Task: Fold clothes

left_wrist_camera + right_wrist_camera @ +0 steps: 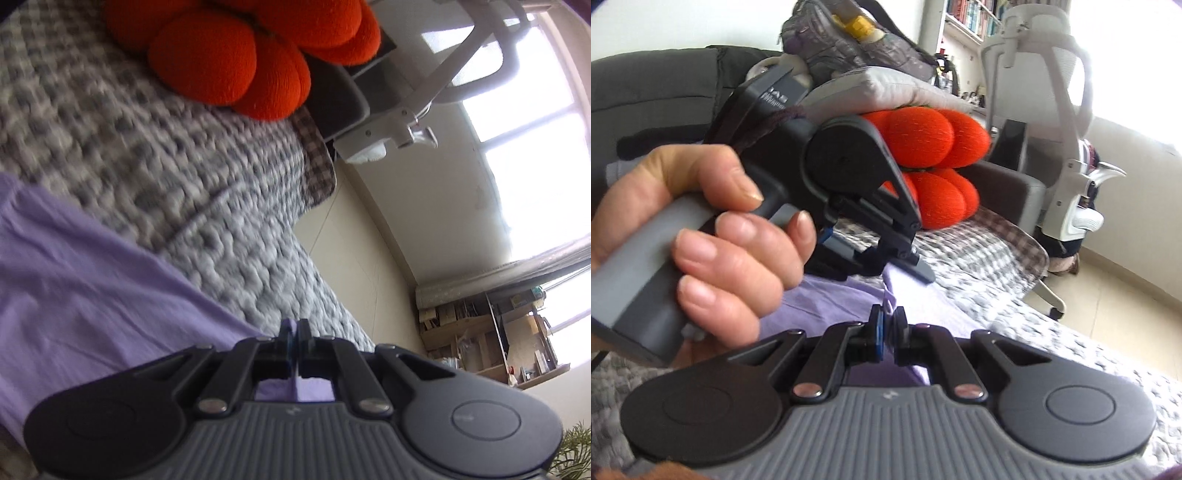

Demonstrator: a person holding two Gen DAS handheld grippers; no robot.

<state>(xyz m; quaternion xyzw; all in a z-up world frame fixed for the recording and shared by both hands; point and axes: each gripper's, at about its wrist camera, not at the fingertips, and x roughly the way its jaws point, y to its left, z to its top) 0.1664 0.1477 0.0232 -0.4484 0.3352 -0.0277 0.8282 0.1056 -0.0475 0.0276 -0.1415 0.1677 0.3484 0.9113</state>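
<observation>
A light purple garment (74, 280) lies on a grey knitted blanket (207, 177). In the left wrist view my left gripper (294, 330) is shut, with a fold of the purple cloth pinched between its fingers. The right wrist view shows my right gripper (888, 319) shut on an edge of the same purple garment (827, 295), which rises in a ridge between the jaws. Just beyond it a person's hand (713, 236) holds the left gripper (905, 264), fingers pointing down onto the cloth. The two grippers are close together.
An orange lobed cushion (236, 48) (934, 155) sits at the head of the blanket under a grey pillow (886, 88). A white office chair (1052, 122) stands beside the bed. The blanket's edge (325, 280) drops to a pale floor (362, 236); shelves (491, 332) stand beyond.
</observation>
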